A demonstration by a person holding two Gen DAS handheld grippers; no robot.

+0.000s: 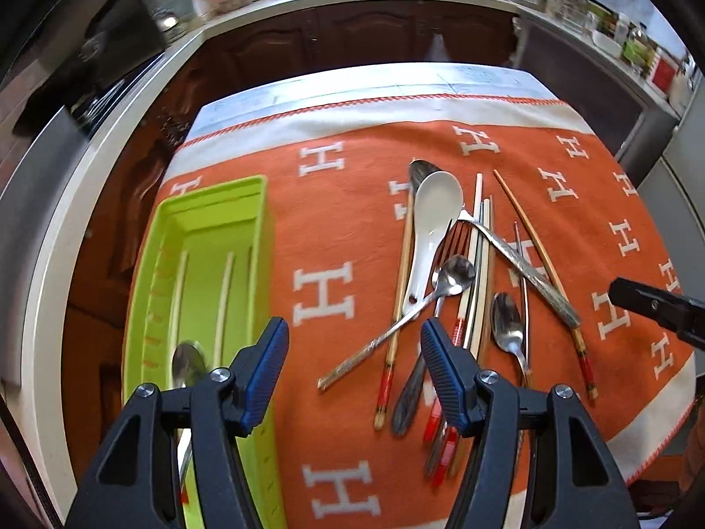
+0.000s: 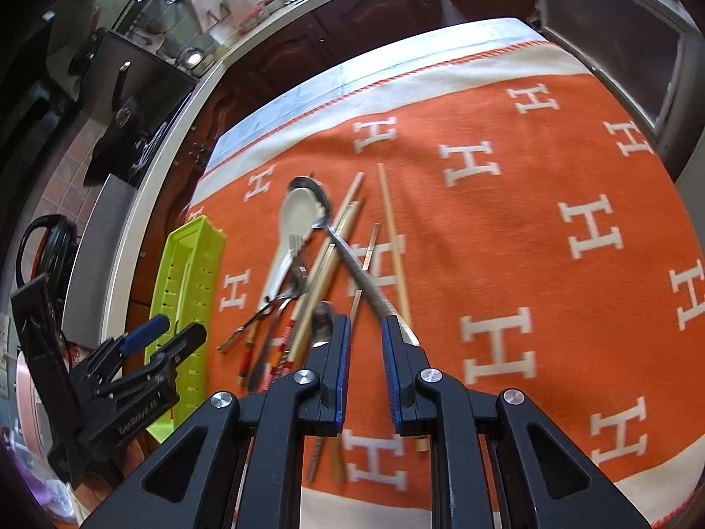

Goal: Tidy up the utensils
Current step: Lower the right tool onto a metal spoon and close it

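A heap of utensils lies on the orange cloth [image 1: 343, 185]: a white ceramic spoon [image 1: 434, 216], metal spoons [image 1: 456, 273], forks and several chopsticks [image 1: 398, 291]. The lime-green tray [image 1: 211, 194] stands at the left with one metal spoon [image 1: 189, 359] in it. My left gripper [image 1: 354, 337] is open and empty, hovering between the tray and the heap's near end. In the right wrist view, my right gripper [image 2: 366, 339] hangs over the near ends of the heap [image 2: 308, 238], its jaws only slightly apart with nothing between them. The left gripper [image 2: 174, 330] shows beside the tray [image 2: 189, 273].
The cloth [image 2: 551, 220] covers a small table with bare cloth to the right of the heap. Dark wood cabinets [image 1: 361, 35] and a pale countertop [image 1: 66, 203] curve around the far and left sides. A stove with pans [image 2: 123, 101] sits at the left.
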